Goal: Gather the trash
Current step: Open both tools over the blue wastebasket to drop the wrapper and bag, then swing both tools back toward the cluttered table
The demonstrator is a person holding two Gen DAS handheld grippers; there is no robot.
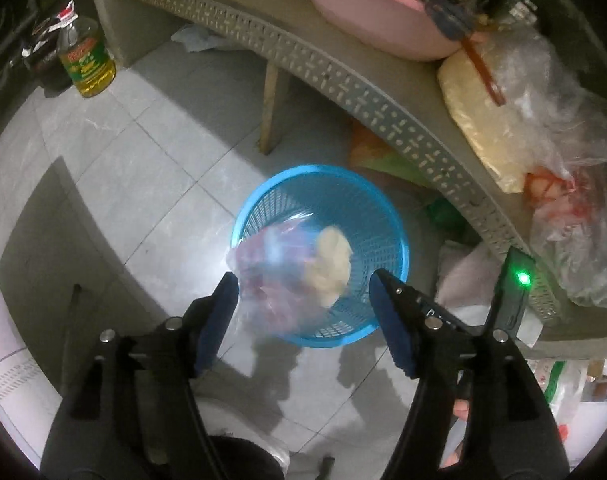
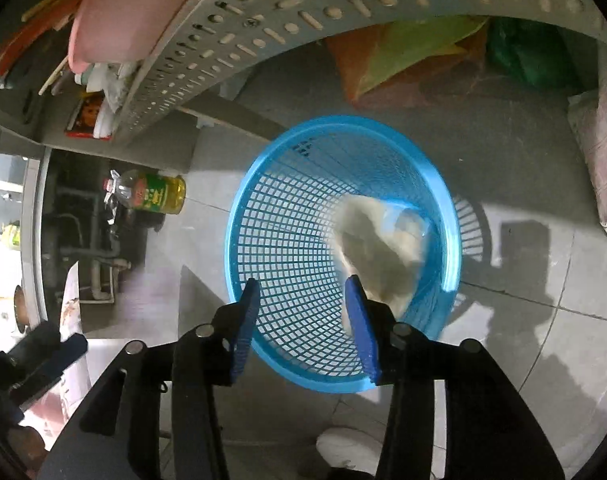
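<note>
Over the blue basket point(image 1: 383, 208), blurred plastic bag point(image 1: 279, 276) seemingly loose beyond the spread left fingers point(image 1: 223, 312), right fingers point(image 2: 359, 320) likewise released.

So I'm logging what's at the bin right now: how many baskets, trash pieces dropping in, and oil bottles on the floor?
Blue basket: 1
Trash pieces over or in it: 2, a clear plastic bag and a pale crumpled wad
Oil bottle: 1
Total: 4
</note>
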